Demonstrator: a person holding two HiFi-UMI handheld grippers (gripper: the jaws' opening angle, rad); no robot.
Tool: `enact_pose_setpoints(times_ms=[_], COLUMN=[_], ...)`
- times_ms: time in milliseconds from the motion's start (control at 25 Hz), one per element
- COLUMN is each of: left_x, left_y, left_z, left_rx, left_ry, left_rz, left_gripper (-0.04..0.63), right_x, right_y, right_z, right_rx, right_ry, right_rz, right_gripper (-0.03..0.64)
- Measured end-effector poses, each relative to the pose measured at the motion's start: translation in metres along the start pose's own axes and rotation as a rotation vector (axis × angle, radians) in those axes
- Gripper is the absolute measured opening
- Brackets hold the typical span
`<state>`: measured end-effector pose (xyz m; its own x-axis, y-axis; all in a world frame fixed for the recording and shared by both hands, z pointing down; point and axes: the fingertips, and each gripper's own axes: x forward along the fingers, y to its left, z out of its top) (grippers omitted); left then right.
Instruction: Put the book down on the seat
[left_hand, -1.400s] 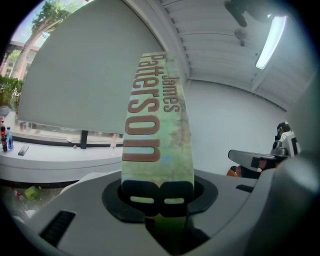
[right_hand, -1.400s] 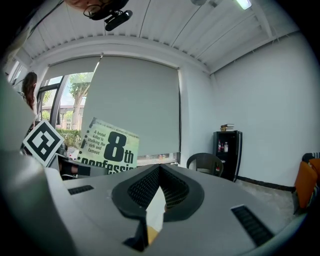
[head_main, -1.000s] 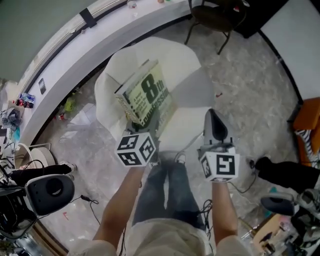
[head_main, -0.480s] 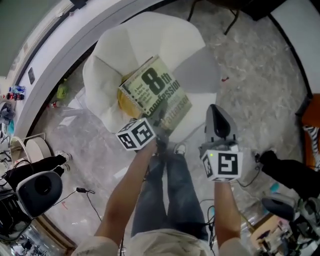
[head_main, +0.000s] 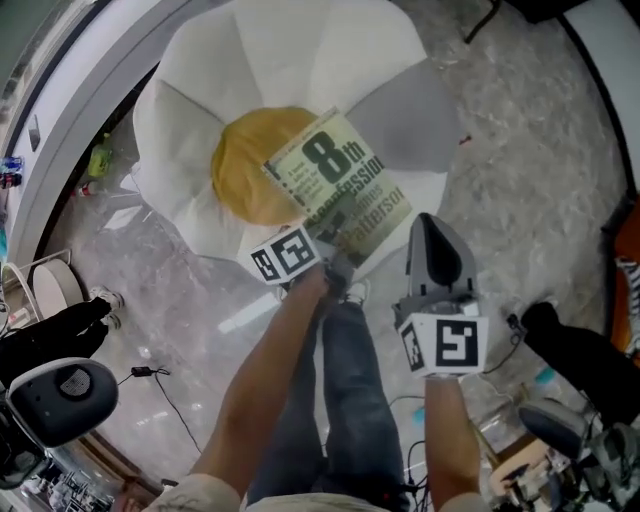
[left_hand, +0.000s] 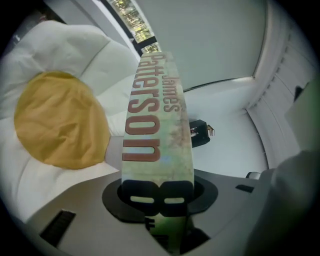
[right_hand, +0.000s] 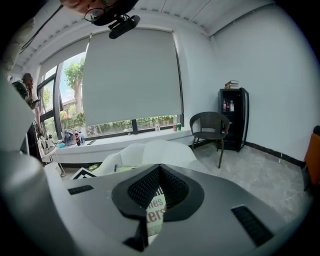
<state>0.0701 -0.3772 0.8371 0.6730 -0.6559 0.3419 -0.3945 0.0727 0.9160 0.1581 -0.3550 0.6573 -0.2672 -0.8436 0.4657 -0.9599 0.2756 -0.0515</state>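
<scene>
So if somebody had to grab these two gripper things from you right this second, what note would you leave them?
Left gripper: shut on the book, gripping its near edge.
Right gripper: shut, empty, just right of the book.
The book is tilted over the white seat, partly covering its yellow centre; I cannot tell if it touches.
Done: book is at the seat.
Left: lay it flat on the seat, open the jaws, back off.

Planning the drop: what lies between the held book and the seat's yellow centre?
Nothing loose: the left gripper view shows only bare white seat between the book and the yellow centre.
</scene>
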Motion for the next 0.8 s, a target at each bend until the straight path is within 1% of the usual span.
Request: enact_pose_setpoints(times_ms=[80,160,240,400,600,720,800], left_x=[0.011,0.023,0.033,0.049,0.069,0.078,0.08], left_y=[0.018,0.034,0.048,0.073,0.103,0.111,0.118], left_z=[-0.008,-0.014,-0.018,-0.022,-0.022,-0.028,-0.031], left_rx=[-0.075,-0.16,-0.217,-0.272,-0.312,-0.342,-0.377], left_ry=[-0.003,-0.023,-0.041,-0.057,-0.069,-0.057,-0.04], left_rz=[-0.018,-0.037,-0.052,-0.075,-0.073,-0.083,-0.088], left_gripper=[0.17,0.17,0.17,0.17,0.17,0.17,0.17], right_x=[0.009,0.017,0.023,0.032,0.046,0.045,0.045], right_y=[-0.002,-0.007,-0.011,-0.015,-0.022,-0.022,-0.017], right_z=[-0.016,-0.032,-0.046,-0.067,-0.097,-0.106,-0.11], right_rx=[0.025,0.032,0.027,0.02,0.044,0.05,0.056], right_ry=[0.008,0.013,0.015,0.003,-0.006,0.002,0.004], right_rz=[0.006,0.006,0.003,-0.002,-0.002,-0.004,-0.001], right_gripper=[-0.002,-0.002,-0.002,-0.002,-0.002,-0.002,-0.002])
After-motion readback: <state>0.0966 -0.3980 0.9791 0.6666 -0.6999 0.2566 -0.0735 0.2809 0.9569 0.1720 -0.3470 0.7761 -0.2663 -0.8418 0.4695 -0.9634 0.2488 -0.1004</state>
